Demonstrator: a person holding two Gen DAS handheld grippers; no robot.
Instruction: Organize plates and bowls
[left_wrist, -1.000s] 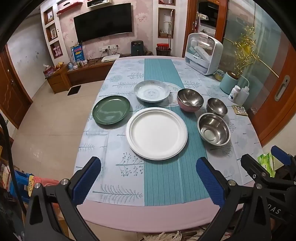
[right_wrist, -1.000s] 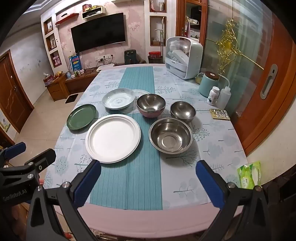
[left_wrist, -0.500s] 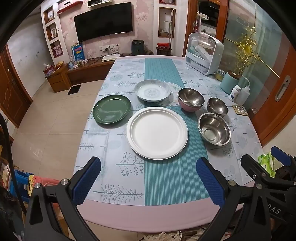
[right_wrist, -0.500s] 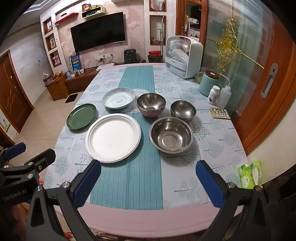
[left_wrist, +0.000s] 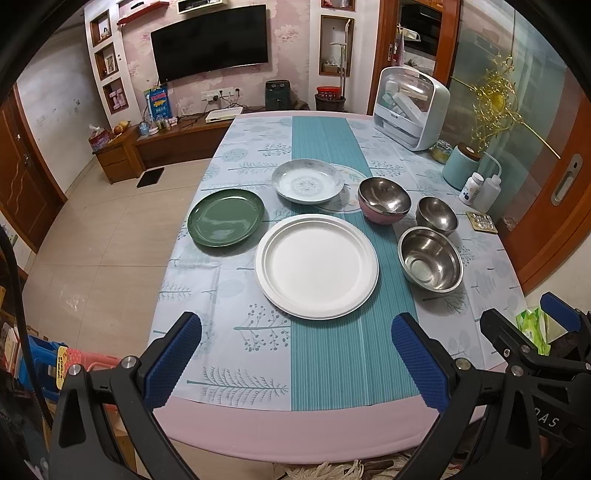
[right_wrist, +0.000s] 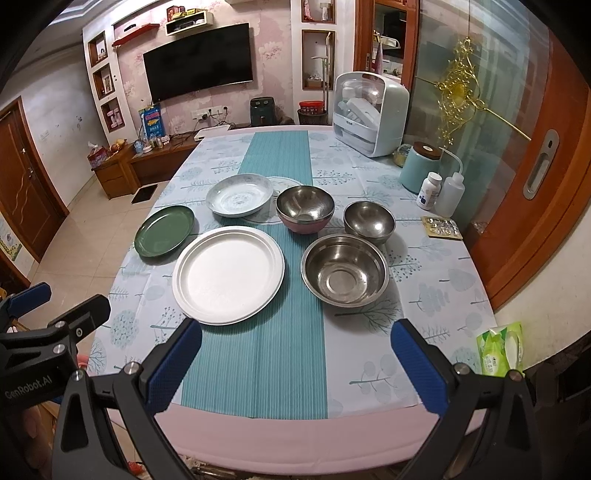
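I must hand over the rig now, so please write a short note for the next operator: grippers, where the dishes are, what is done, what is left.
Left gripper: open, empty, held above the table's near edge.
Right gripper: open, empty, same height.
Plates: large white plate near centre, green plate to its left, patterned plate behind.
Bowls: large steel bowl right of the white plate, small steel bowl and pink-sided steel bowl behind it.
Done: nothing stacked.
Left: stack the plates, nest the bowls.
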